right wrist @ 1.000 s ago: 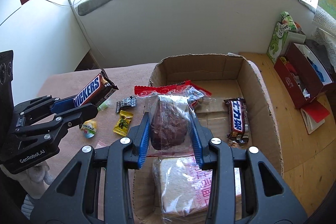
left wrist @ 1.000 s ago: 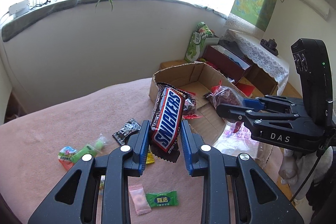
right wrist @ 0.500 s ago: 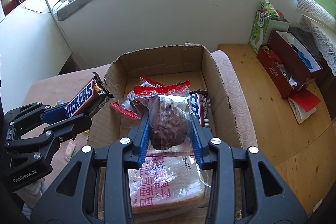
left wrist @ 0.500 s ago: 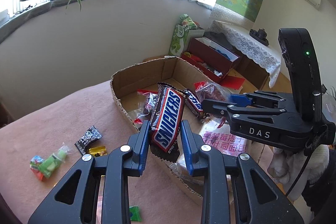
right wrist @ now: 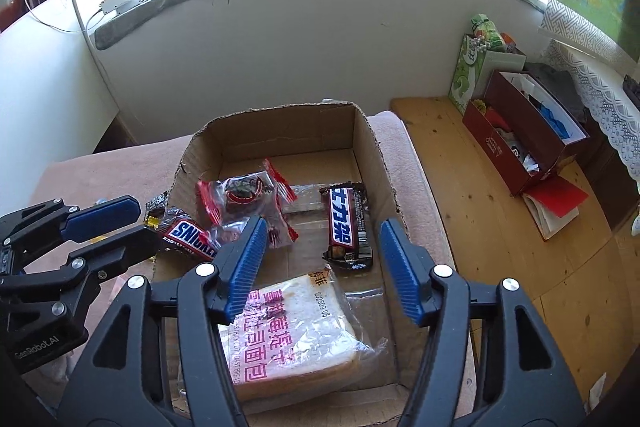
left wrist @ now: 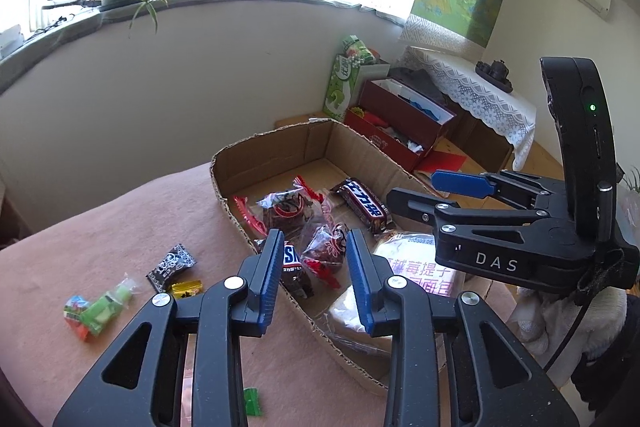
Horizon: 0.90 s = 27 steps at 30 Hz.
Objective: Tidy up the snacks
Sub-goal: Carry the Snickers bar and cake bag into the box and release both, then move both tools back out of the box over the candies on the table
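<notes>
— Hovering where?
— Both hovering over the cardboard box (right wrist: pixel 372 147), left gripper (left wrist: pixel 314 275) and right gripper (right wrist: pixel 320 263) gaping wide, gripping nothing.
— Snacks?
— Lying inside: Snickers bar (right wrist: pixel 188 237), dark cakes (left wrist: pixel 288 213), bread pack (right wrist: pixel 288 339). Small candies (left wrist: pixel 98 311) sitting outside on the pink cloth (left wrist: pixel 120 223).
</notes>
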### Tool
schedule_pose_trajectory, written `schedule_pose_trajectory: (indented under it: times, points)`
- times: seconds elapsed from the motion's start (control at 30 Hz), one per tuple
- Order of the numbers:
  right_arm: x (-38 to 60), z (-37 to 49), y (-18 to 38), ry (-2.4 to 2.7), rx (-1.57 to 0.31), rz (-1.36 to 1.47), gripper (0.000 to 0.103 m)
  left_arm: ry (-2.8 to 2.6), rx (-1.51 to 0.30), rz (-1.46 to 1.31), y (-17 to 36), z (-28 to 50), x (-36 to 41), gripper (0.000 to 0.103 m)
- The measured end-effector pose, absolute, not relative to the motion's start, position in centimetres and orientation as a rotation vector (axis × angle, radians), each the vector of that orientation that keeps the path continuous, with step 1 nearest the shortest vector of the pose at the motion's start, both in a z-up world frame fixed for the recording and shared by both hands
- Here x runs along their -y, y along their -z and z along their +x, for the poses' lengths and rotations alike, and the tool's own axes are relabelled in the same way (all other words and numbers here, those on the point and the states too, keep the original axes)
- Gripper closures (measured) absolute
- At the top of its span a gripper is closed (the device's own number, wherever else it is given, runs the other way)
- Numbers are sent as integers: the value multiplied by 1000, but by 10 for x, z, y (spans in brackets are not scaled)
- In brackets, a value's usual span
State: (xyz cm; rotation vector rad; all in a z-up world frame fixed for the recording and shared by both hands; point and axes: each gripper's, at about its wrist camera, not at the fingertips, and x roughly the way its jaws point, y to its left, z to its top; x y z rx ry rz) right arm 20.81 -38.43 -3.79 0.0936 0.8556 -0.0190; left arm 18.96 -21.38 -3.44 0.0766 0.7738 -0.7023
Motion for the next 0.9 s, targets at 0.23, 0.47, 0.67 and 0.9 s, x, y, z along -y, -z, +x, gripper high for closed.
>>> schedule_pose_trajectory:
  times: [0.23,0.47,0.67,0.9]
  points:
    - [377,200,32,4,-849,109,40,688,-771,66,32,189,202,72]
    - [364,192,28,-9,-846,89,40,654,-765,51,31,188,181,72]
    - [352,189,27,-25,-848,82,40,612,-762,38,31,186,156,72]
    - [334,184,24,-61,-844,70,40,519,-771,-21,34,193,105,72]
